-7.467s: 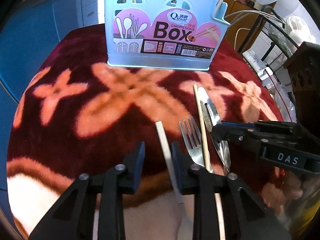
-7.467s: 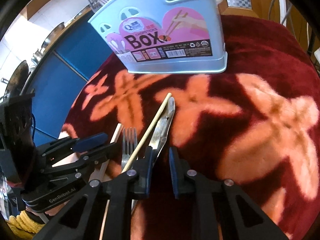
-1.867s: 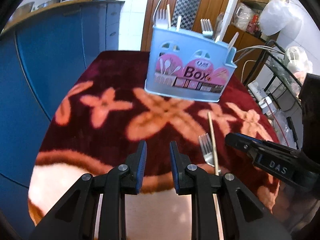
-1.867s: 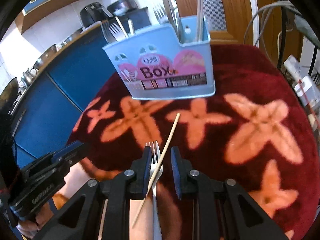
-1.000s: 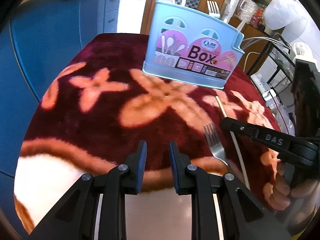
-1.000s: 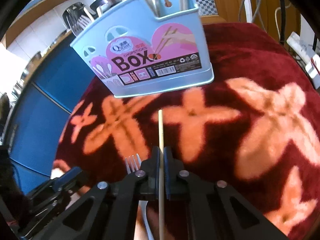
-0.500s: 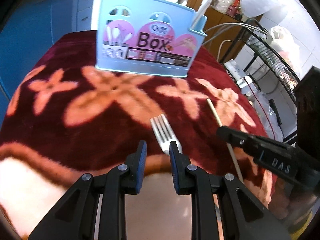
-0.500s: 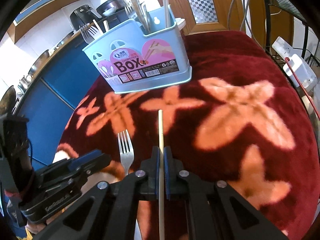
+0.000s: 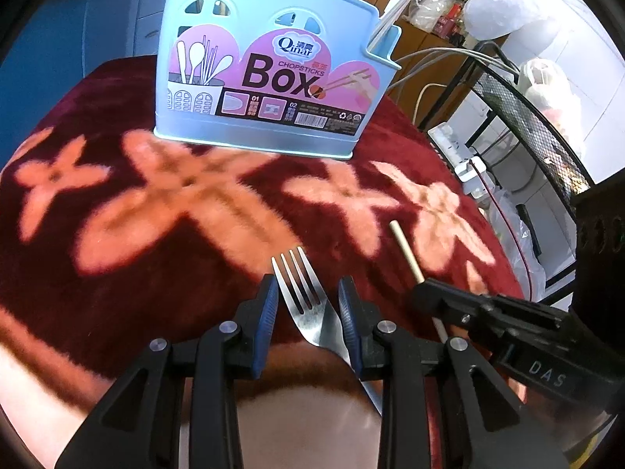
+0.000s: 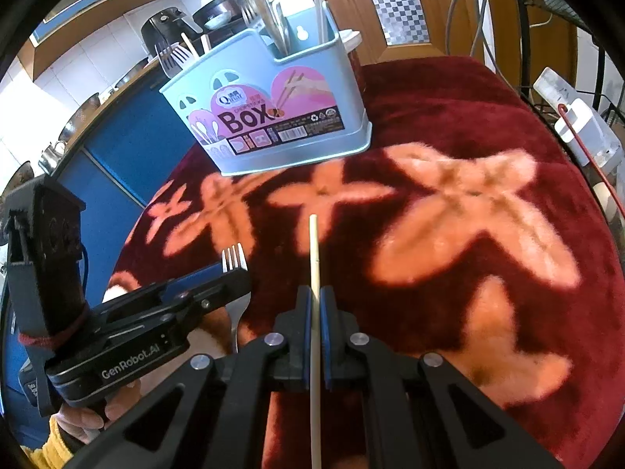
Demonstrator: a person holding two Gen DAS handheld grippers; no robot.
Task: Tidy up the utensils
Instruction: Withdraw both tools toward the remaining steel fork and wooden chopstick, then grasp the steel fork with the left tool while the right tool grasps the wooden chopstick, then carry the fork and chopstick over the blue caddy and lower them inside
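While the left gripper [image 9: 308, 305] hangs with its fingers narrowly parted and just widening, the fork [image 9: 302, 305] lies between them, untouched, on the red flowered desk [image 9: 117, 273] near its front edge. Its silver tines point toward the blue utensil box [image 9: 265, 78] at the far edge. Just right, the right gripper [image 10: 315, 305] pinches a pale chopstick [image 10: 313, 250].

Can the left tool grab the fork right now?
Probably yes. The left tool is open with the fork lying between its fingers on the red blanket, nothing covering it. The right tool, shut on a chopstick, stays off to the side.
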